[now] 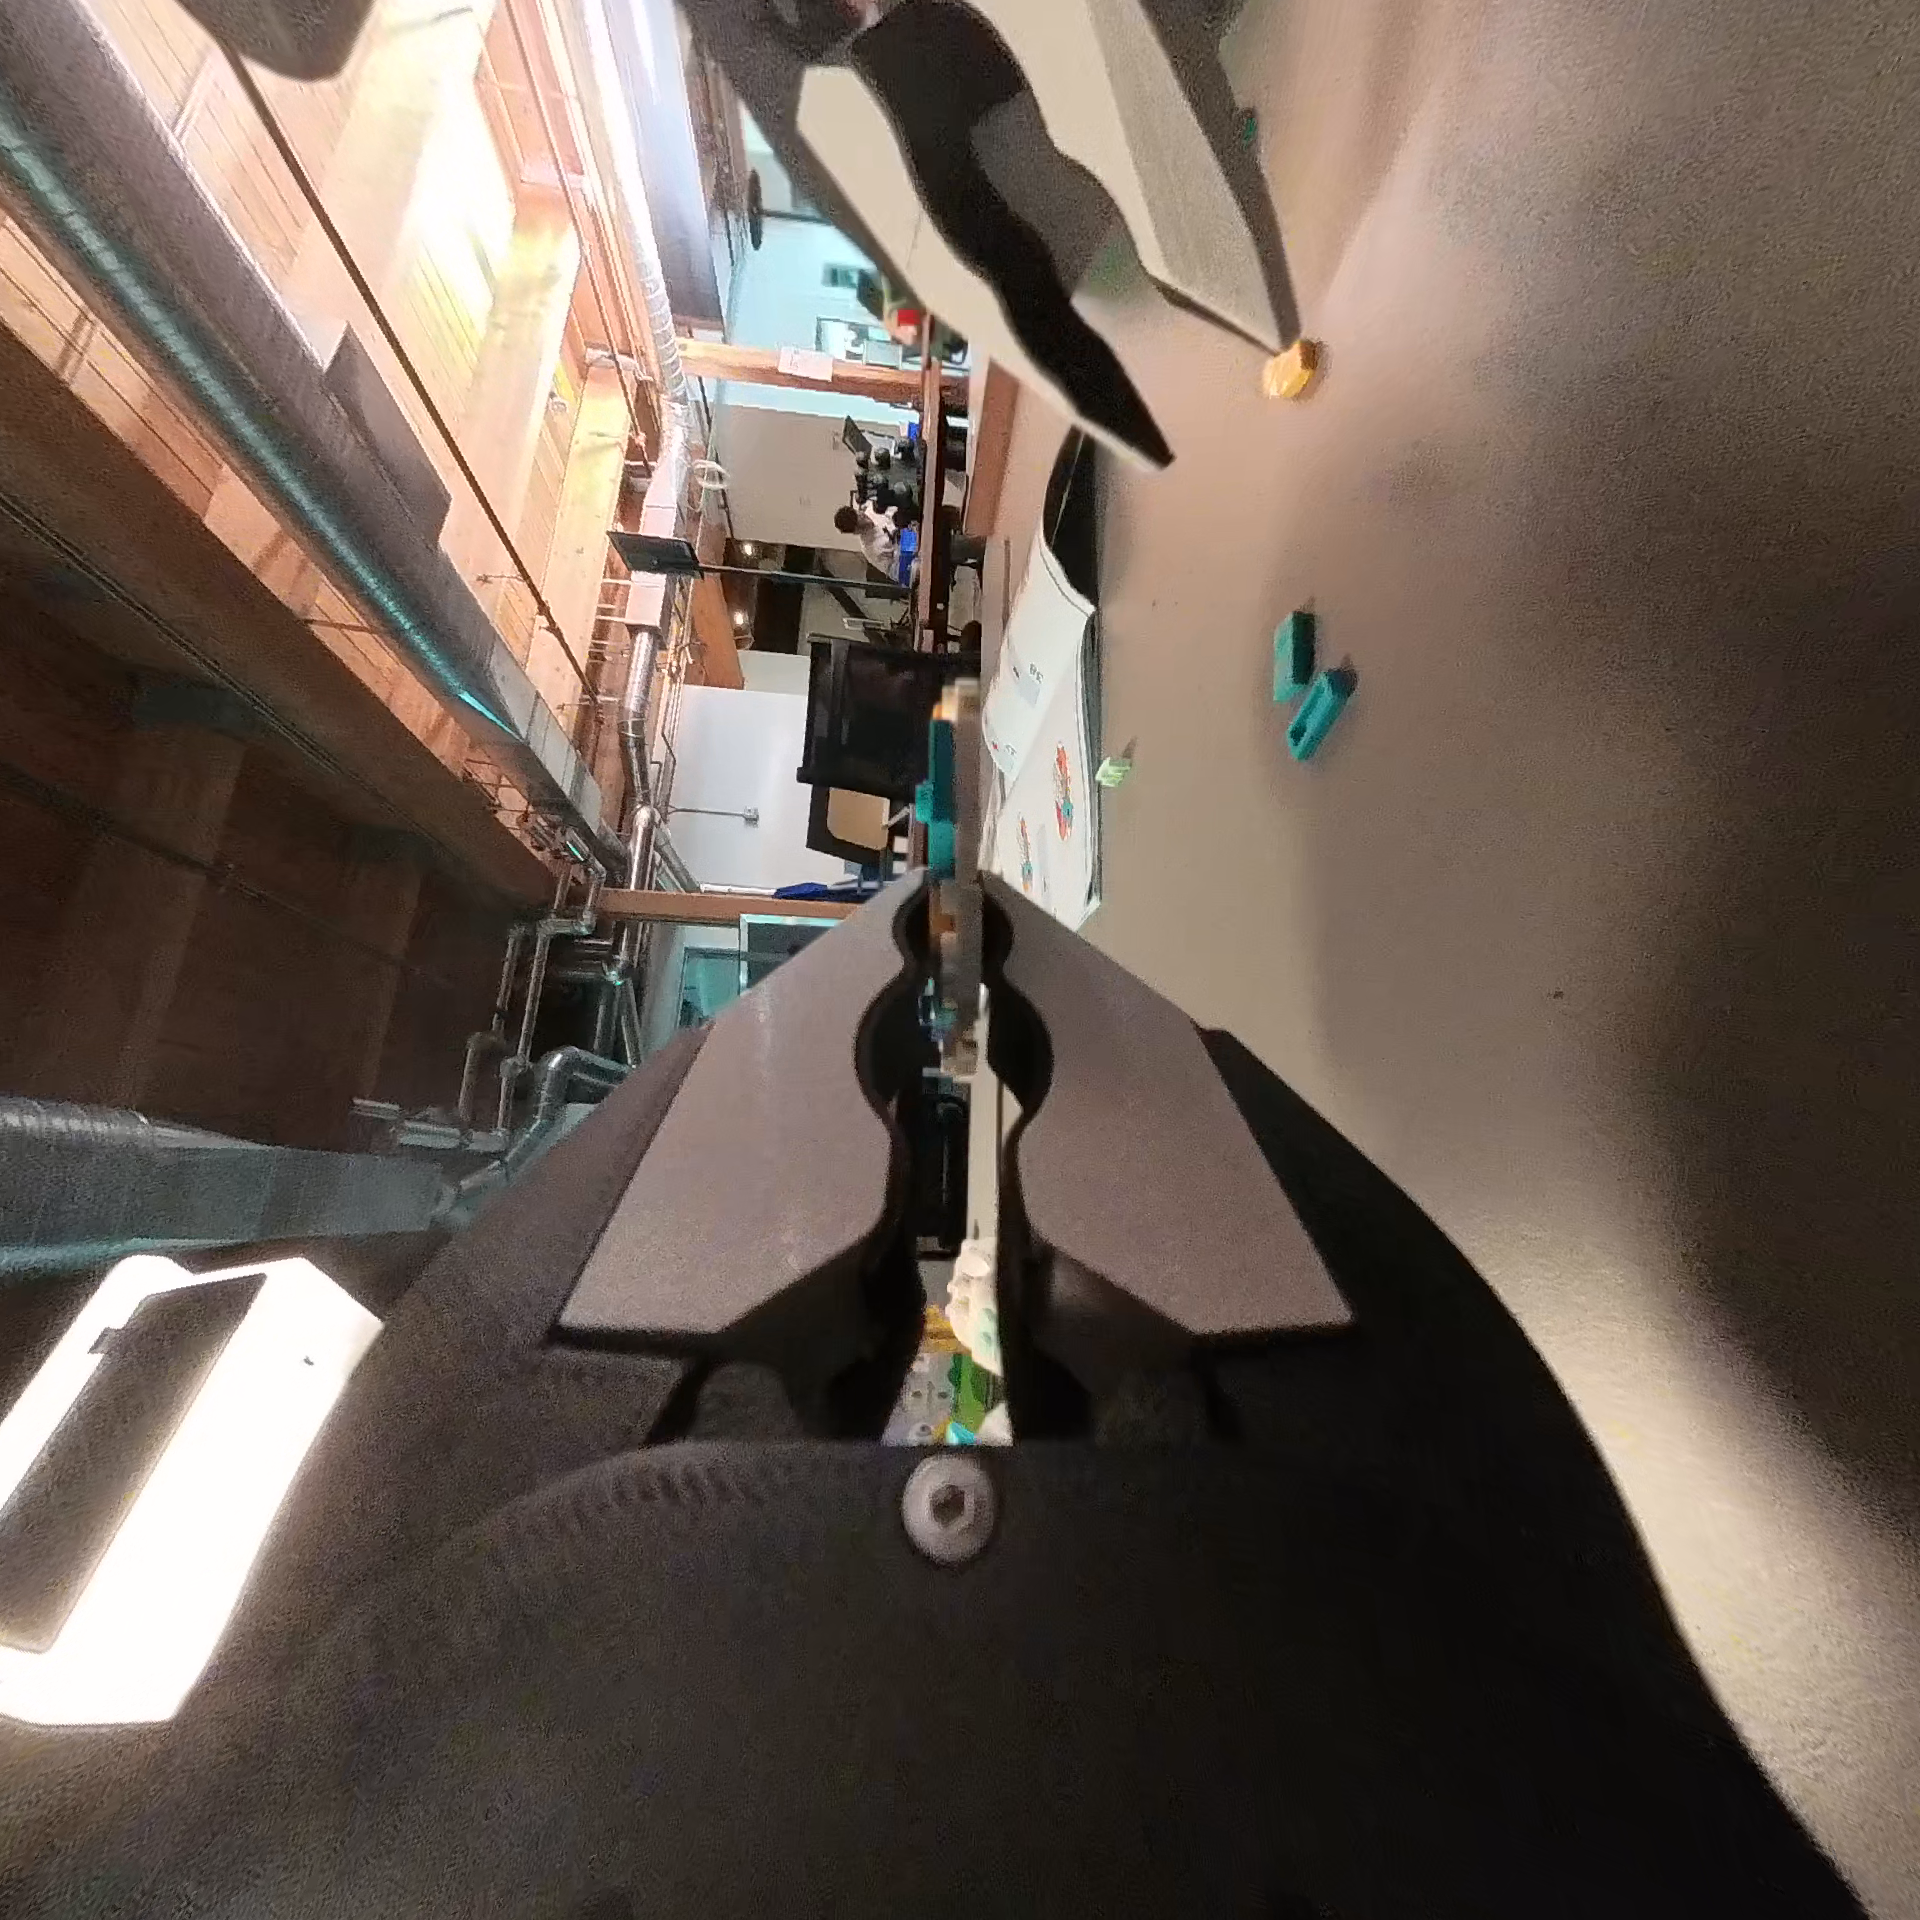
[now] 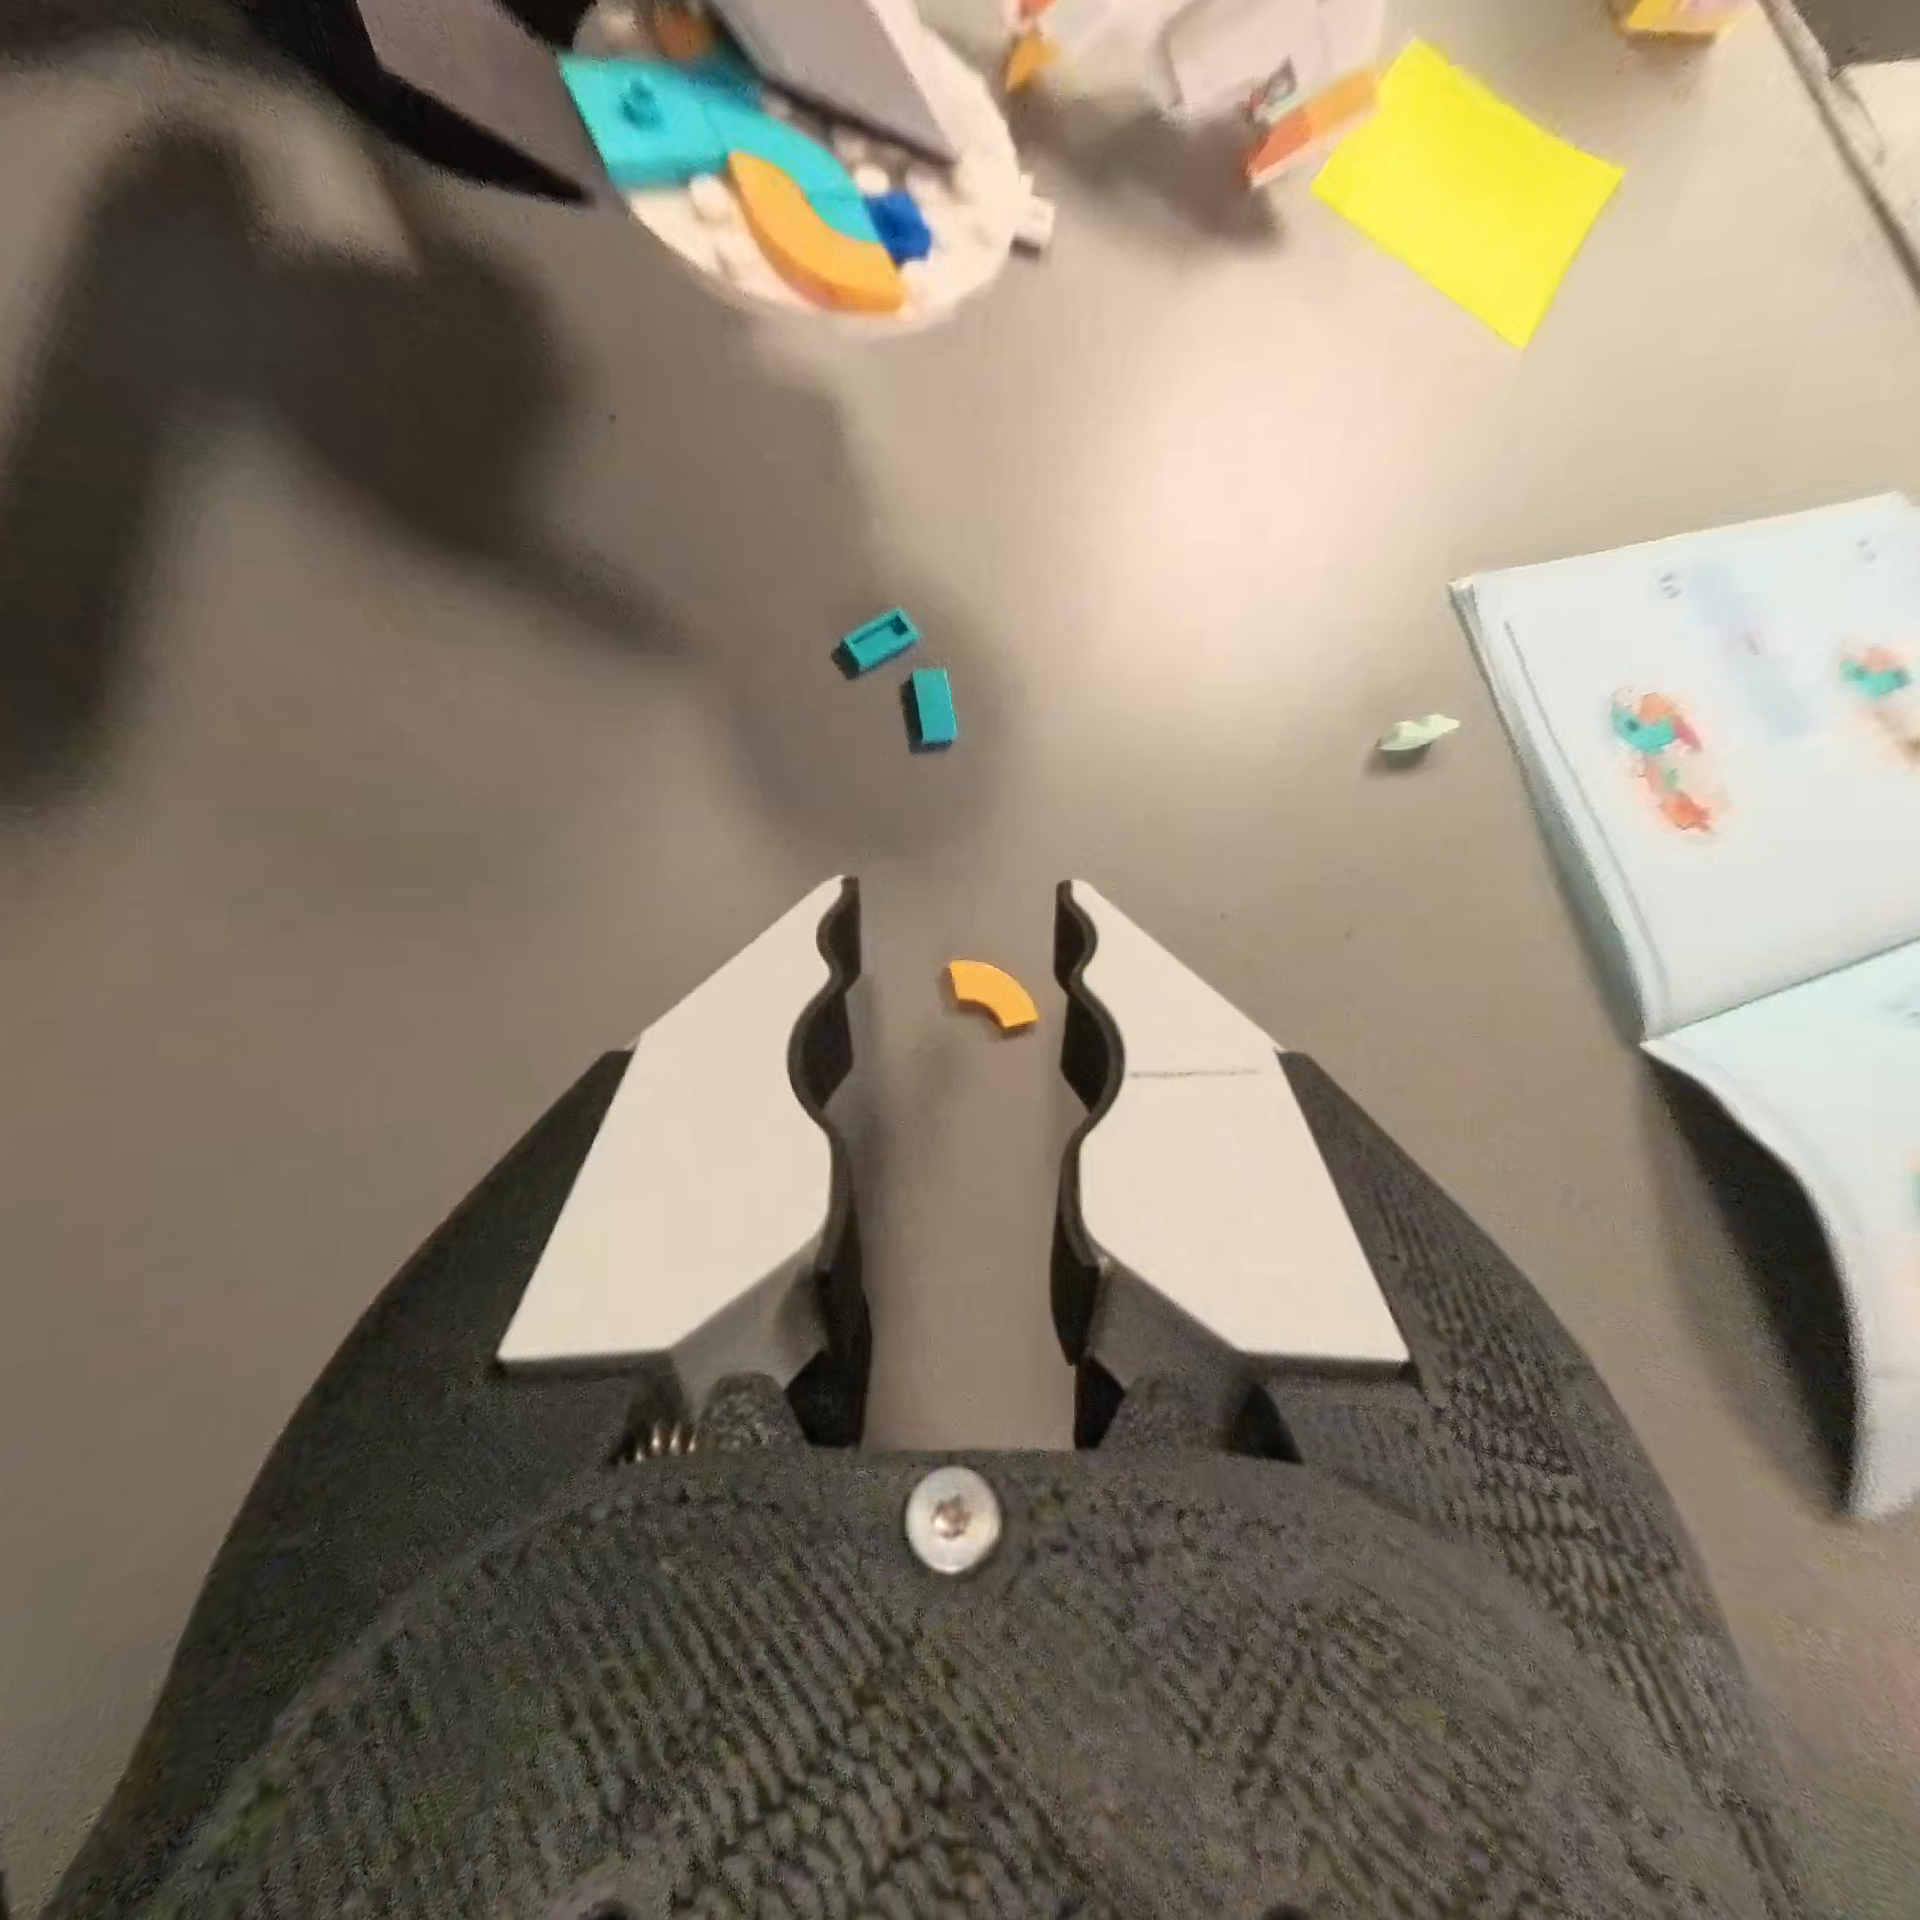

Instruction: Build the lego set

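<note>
My left gripper (image 1: pixel 951 883) is shut on the lego build (image 1: pixel 964 758), a round white plate seen edge-on with teal parts. In the right wrist view the build (image 2: pixel 810 208) shows teal, orange and blue pieces on top, held above the grey table (image 2: pixel 416 831). My right gripper (image 2: pixel 958 894) is open and low over the table. A small orange curved tile (image 2: pixel 990 995) lies on the table between its fingers, untouched. In the left wrist view the right gripper (image 1: pixel 1221 395) sits by that tile (image 1: pixel 1291 369).
Two loose teal bricks (image 2: pixel 878 639) (image 2: pixel 930 709) lie just beyond the right fingertips. A pale green piece (image 2: pixel 1418 732) lies beside the open instruction booklet (image 2: pixel 1714 779) at the right. A yellow paper square (image 2: pixel 1465 187) lies at the far right. Across from one pair of fingers to the other is roughly 11 cm.
</note>
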Demonstrator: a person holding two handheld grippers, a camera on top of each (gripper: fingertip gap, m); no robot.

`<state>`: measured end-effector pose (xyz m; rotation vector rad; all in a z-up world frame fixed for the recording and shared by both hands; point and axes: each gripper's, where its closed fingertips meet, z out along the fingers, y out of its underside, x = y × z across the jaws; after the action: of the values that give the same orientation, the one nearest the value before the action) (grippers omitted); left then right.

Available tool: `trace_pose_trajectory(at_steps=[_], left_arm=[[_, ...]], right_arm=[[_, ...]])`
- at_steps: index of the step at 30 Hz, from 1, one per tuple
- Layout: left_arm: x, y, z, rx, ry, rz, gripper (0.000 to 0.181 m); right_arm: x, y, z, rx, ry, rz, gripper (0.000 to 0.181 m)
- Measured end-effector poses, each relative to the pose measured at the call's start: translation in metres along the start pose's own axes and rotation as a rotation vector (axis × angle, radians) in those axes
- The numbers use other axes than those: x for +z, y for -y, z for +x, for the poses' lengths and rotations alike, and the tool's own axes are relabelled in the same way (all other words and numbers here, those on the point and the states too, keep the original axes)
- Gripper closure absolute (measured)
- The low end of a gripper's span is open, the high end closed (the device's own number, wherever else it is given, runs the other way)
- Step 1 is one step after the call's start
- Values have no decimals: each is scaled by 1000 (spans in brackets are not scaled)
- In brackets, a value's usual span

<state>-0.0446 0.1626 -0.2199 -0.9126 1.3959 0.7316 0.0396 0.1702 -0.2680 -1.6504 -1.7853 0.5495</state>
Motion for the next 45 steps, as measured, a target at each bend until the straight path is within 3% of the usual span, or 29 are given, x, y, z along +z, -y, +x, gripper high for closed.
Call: trace_pose_trajectory(at_steps=[3,5,11,16,27,28,30,33,37,41,45], left_arm=[[2,-3,2,0,-8,-24,177],[4,-5,5,-8,-25,-41,177],[5,-1,8,-45,-41,-33,178],[4,1,8,-44,-44,-23,178],[0,-1,2,-60,-26,-15,178],[0,-1,3,-54,-31,-17,178],[1,-2,5,-35,-29,-26,177],[2,-4,8,-8,-38,-38,177],[3,-4,13,0,-59,-36,177],[2,-3,17,9,-80,-33,177],[2,-3,18,12,-85,-32,177]], right_arm=[[-4,33,-7,49,0,158,140],[-6,58,-17,-138,-102,218,140],[14,90,-42,-741,-408,159,153],[16,94,-36,-939,-577,107,175],[5,76,-1,-785,-591,90,176],[6,74,-3,-728,-546,112,174],[5,68,-8,-535,-422,168,148],[-8,47,0,-244,-301,191,146],[-10,-3,3,74,-138,51,145],[-8,-25,-1,174,-57,-13,141],[-3,-19,-1,160,-10,21,140]])
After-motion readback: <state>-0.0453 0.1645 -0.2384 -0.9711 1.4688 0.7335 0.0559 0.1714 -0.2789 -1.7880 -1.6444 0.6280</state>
